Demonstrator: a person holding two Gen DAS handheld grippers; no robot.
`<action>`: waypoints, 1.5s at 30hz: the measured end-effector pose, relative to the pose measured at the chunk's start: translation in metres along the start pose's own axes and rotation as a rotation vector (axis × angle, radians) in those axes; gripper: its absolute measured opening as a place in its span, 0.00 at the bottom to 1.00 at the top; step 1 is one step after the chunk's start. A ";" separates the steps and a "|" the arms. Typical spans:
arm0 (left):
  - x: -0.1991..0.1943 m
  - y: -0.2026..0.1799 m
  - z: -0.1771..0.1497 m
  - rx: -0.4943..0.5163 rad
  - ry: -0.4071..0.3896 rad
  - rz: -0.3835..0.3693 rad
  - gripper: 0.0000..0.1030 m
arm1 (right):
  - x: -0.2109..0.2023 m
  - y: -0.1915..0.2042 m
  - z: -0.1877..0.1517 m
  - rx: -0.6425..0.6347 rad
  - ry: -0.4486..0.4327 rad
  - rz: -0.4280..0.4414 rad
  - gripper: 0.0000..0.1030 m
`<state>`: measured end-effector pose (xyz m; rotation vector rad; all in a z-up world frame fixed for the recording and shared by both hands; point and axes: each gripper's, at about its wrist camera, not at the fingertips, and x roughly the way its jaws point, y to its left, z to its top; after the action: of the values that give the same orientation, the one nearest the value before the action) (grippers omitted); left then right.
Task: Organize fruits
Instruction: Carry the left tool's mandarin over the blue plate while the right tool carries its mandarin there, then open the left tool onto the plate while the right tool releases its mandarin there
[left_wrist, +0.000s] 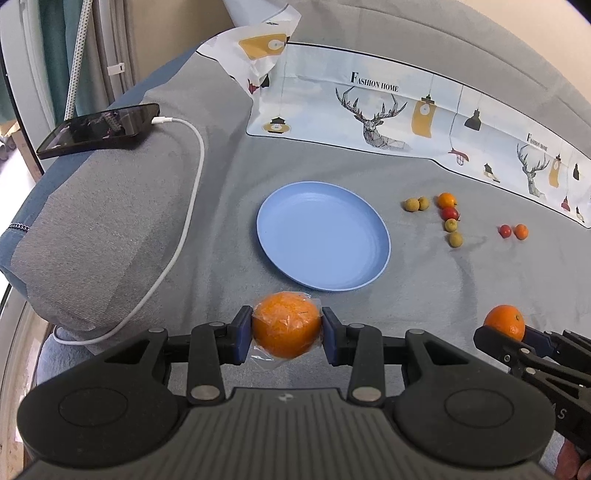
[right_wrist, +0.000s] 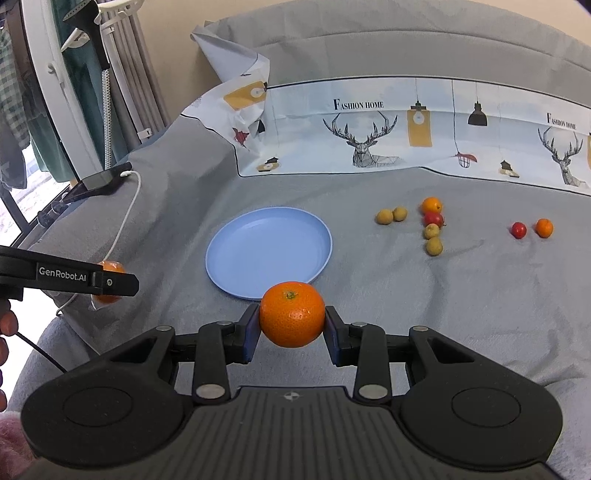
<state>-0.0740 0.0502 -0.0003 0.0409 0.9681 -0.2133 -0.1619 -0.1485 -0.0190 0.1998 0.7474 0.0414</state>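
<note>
My left gripper (left_wrist: 286, 334) is shut on a plastic-wrapped orange (left_wrist: 286, 325), held just in front of the near rim of the empty blue plate (left_wrist: 323, 236). My right gripper (right_wrist: 291, 330) is shut on a bare orange (right_wrist: 291, 319), also close to the blue plate's (right_wrist: 269, 251) near edge. Each gripper shows in the other's view: the right gripper with its orange (left_wrist: 505, 322) at lower right, the left gripper with its wrapped orange (right_wrist: 109, 266) at far left. Several small fruits lie right of the plate: yellow-green ones (left_wrist: 411, 204), a small orange (left_wrist: 446, 200) and a red one (left_wrist: 450, 213).
Everything rests on a grey bedcover (left_wrist: 406, 277). A red fruit (left_wrist: 505, 231) and a small orange one (left_wrist: 521, 231) lie farther right. A phone (left_wrist: 99, 129) on a white charging cable (left_wrist: 192, 177) sits on a grey pillow at left. A printed cloth (left_wrist: 388, 110) lies at the back.
</note>
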 end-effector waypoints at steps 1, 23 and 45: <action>0.002 0.000 0.001 0.000 0.003 0.003 0.42 | 0.001 -0.001 0.000 0.003 0.003 0.001 0.37; 0.110 -0.019 0.070 0.062 0.023 -0.006 0.42 | 0.122 0.000 0.052 -0.058 0.064 -0.021 0.37; 0.192 0.003 0.094 0.007 0.043 -0.015 1.00 | 0.224 0.004 0.068 -0.123 0.181 -0.011 0.63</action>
<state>0.1085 0.0096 -0.1049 0.0443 1.0113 -0.2306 0.0483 -0.1317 -0.1198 0.0747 0.9234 0.0955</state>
